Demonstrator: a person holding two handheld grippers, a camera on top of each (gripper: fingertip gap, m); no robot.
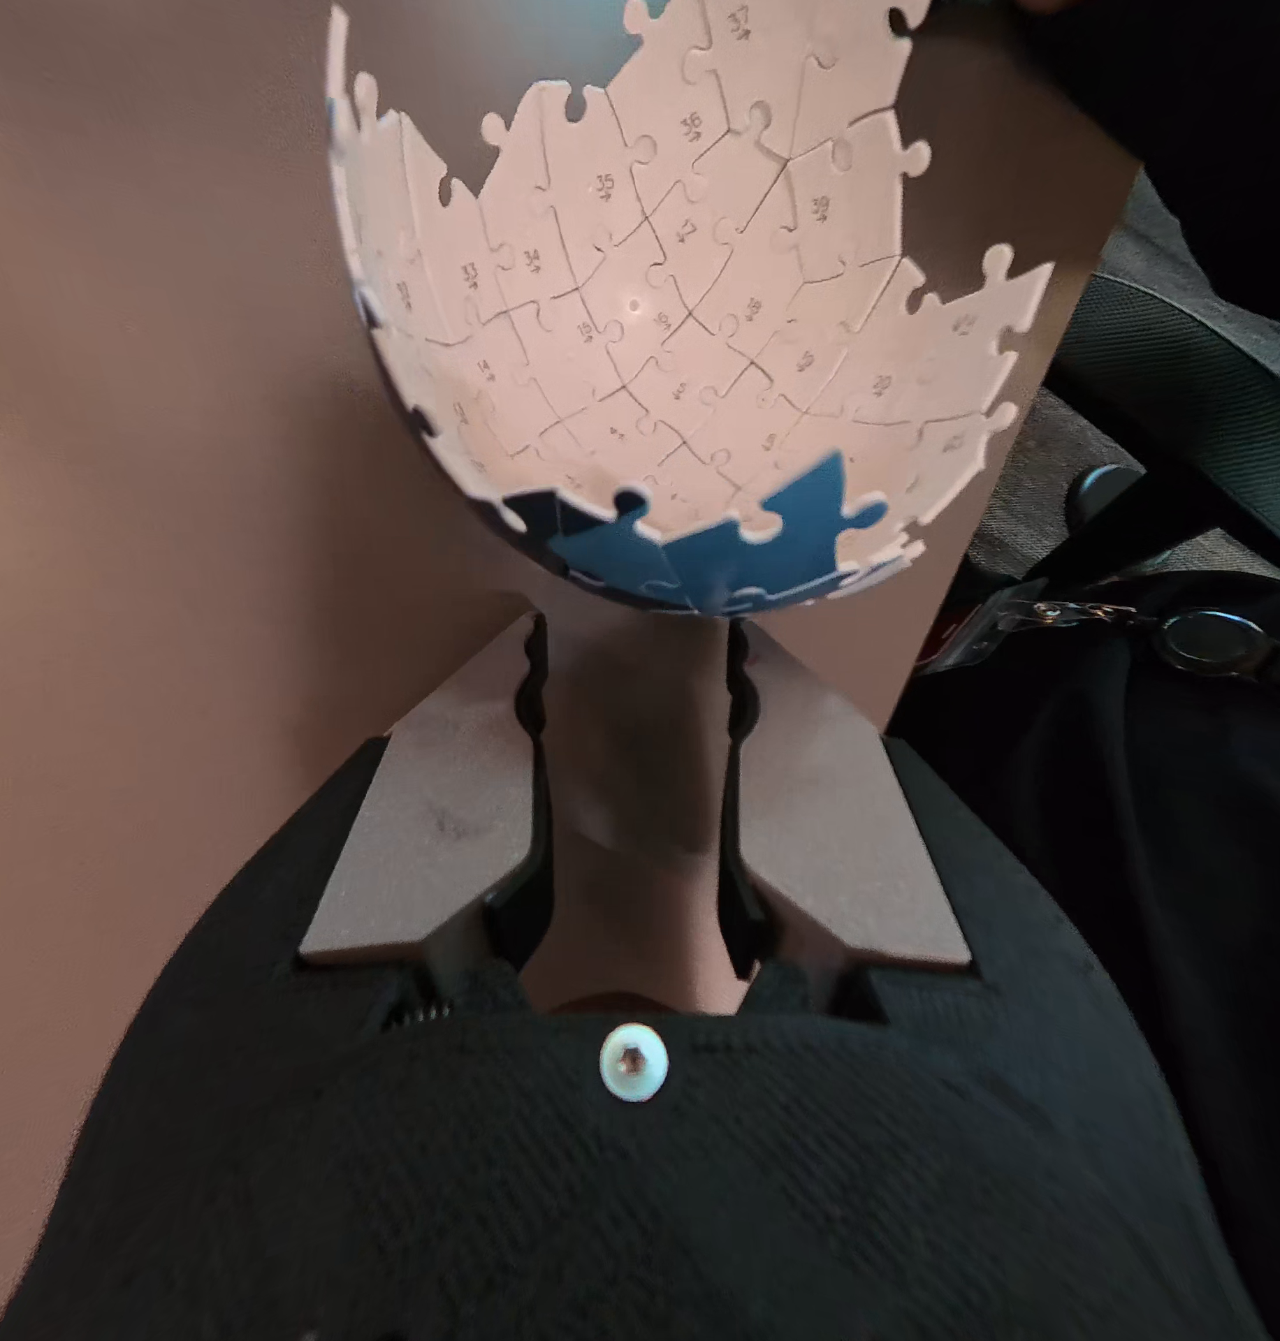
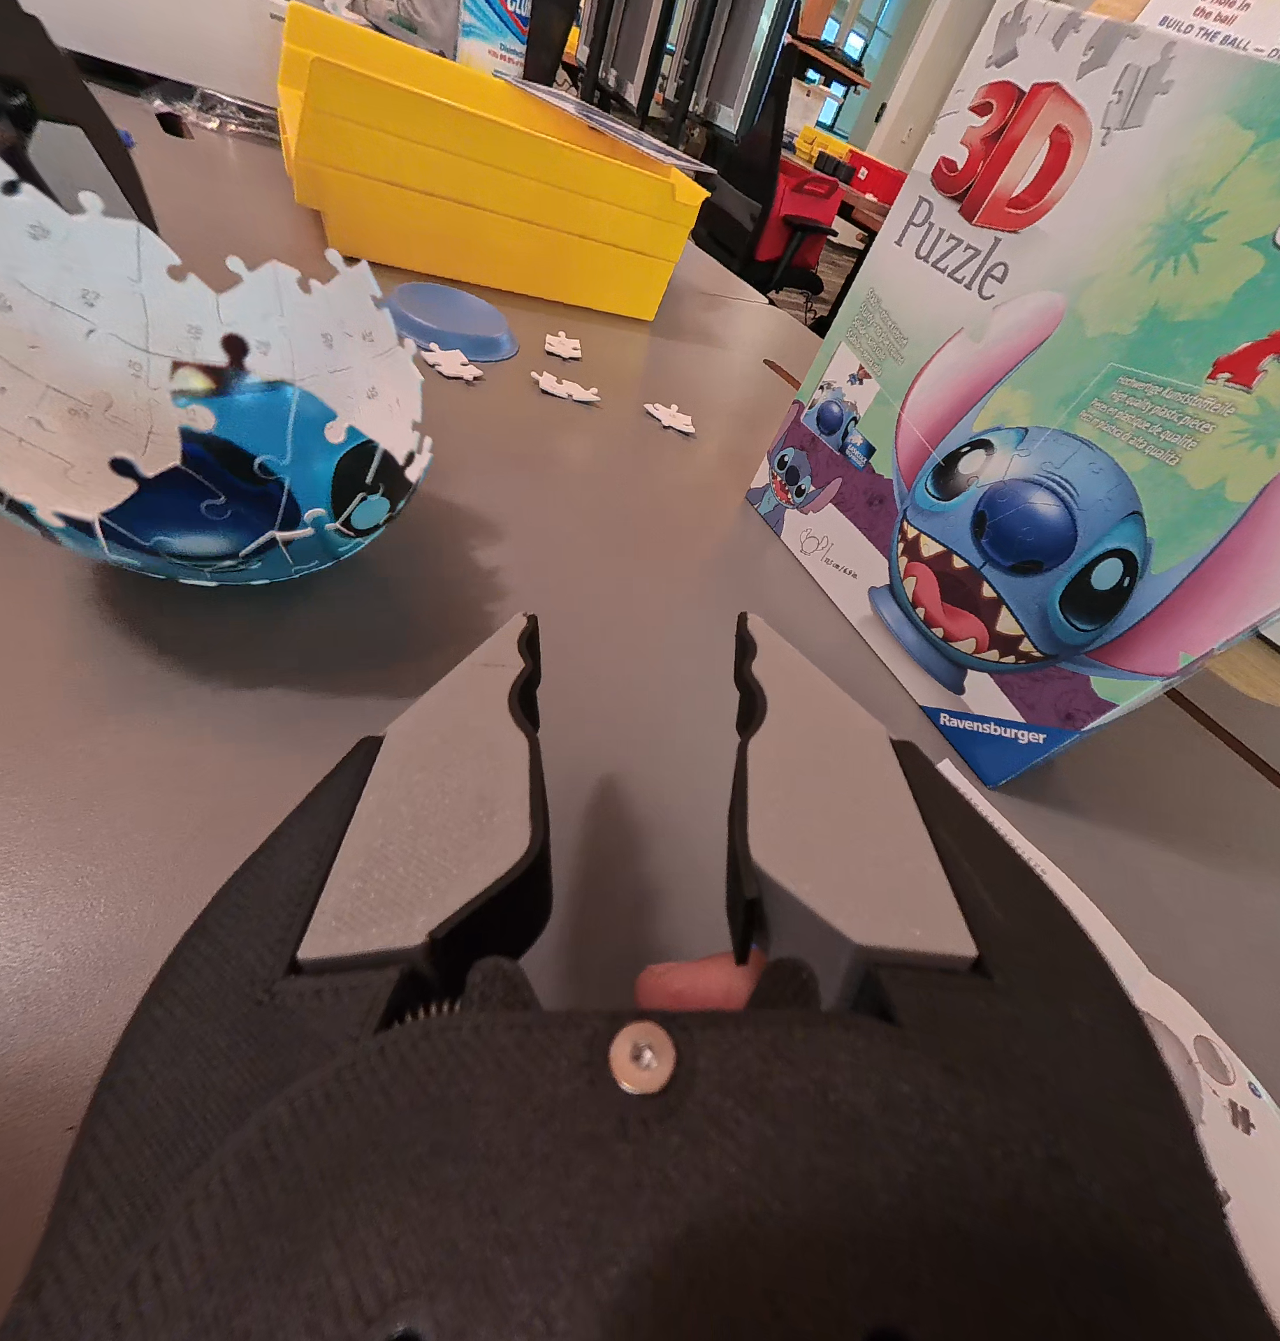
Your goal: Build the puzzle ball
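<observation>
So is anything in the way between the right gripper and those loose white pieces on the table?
Nothing visible. Bare table lies between the open right gripper and the loose pieces. The ball sits off to the left, the box to the right.

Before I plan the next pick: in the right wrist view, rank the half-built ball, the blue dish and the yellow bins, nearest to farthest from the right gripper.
1. Half-built ball, left, nearest.
2. Blue dish, behind the ball.
3. Yellow bins, at the back.
</observation>
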